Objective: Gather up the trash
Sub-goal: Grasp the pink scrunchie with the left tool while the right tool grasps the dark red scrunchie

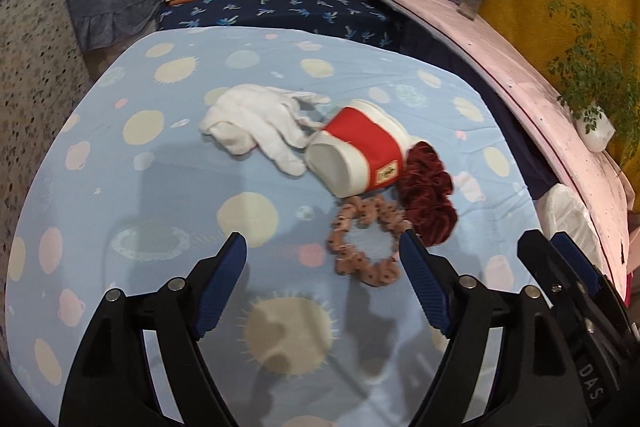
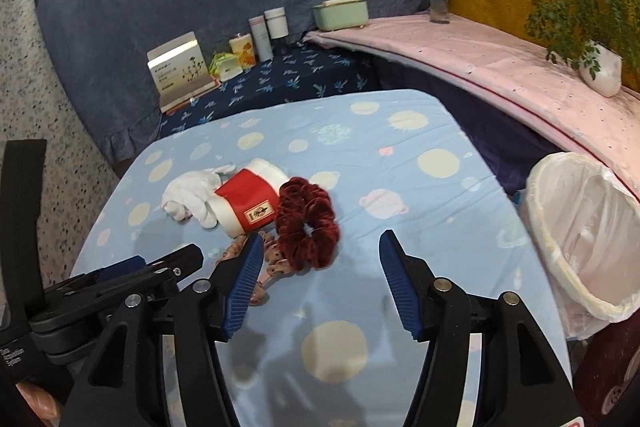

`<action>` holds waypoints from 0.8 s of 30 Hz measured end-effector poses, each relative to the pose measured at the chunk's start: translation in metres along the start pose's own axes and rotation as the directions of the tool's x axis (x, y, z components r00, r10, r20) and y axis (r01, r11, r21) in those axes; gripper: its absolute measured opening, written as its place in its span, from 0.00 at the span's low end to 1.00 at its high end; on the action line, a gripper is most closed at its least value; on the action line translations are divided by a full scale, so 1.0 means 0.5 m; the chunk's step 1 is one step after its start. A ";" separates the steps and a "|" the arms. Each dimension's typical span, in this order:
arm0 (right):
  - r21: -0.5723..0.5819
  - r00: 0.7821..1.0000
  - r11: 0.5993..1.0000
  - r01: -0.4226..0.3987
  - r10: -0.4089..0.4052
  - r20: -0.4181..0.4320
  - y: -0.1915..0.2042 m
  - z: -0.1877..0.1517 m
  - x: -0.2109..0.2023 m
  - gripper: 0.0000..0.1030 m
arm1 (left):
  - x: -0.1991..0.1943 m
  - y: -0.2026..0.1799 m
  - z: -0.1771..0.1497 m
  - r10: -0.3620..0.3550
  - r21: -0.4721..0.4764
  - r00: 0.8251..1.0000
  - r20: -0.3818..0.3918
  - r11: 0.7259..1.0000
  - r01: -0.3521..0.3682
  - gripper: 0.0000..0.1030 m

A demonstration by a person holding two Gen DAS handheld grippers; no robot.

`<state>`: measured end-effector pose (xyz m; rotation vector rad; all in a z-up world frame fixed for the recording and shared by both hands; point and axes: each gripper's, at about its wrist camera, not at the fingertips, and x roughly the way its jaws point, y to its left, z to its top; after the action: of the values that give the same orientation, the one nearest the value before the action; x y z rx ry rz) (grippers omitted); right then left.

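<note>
White glove point(image 1: 256, 125) at left of the pile on the blue spotted cloth point(image 1: 160, 187), fingers pointing right and toward the near edge, touching the cup. Red-and-white cup point(image 1: 356, 151) on its side, long axis running from open mouth at near-left to base at far-right, label patch facing up. Dark red scrunchie point(image 1: 428, 199) just right of the cup, touching it. Pink dotted scrunchie point(image 1: 360, 239) flat in front of the cup, ring opening up.

Left gripper point(image 1: 324, 247): jaws wide apart, nothing between the pads, nothing held. Pink scrunchie just beside the right finger's tip; cup and glove ahead, apart from the fingers.

Right gripper point(image 2: 320, 243): jaws apart, empty. Dark red scrunchie point(image 2: 306, 221) just ahead, nearer its left finger; pink scrunchie point(image 2: 264, 267) partly hidden behind that finger; cup point(image 2: 246, 201) ahead-left.

White-lined bin point(image 2: 580, 227) at far right off the cloth's edge, mouth tilted toward the cloth.
</note>
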<state>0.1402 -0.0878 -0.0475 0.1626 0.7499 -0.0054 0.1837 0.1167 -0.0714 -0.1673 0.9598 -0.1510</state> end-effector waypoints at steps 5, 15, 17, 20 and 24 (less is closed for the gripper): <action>-0.020 0.998 1.000 -0.004 0.003 -0.056 0.025 -0.007 0.065 0.57 | 0.023 0.034 0.002 0.008 -0.032 1.000 -0.023 0.999 -0.009 0.73; -0.023 0.993 1.000 0.001 -0.004 -0.120 0.038 -0.012 0.163 0.57 | 0.064 0.069 0.007 0.004 -0.076 0.998 -0.060 0.997 -0.008 0.73; -0.018 0.992 1.000 0.004 -0.006 -0.125 0.033 -0.010 0.177 0.57 | 0.072 0.067 0.006 -0.001 -0.074 0.998 -0.068 0.997 -0.004 0.73; -0.008 0.991 1.000 0.011 -0.011 -0.131 0.025 -0.011 0.196 0.57 | 0.083 0.058 0.007 -0.008 -0.067 0.997 -0.077 0.998 0.003 0.73; 0.013 0.990 1.000 0.018 -0.015 -0.144 0.006 -0.012 0.211 0.48 | 0.093 0.038 0.008 -0.023 -0.053 0.996 -0.086 0.998 0.019 0.73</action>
<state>0.2134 -0.0781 -0.1231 0.1720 0.8951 -0.0151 0.2144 0.1260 -0.1104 -0.2204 1.0492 -0.1535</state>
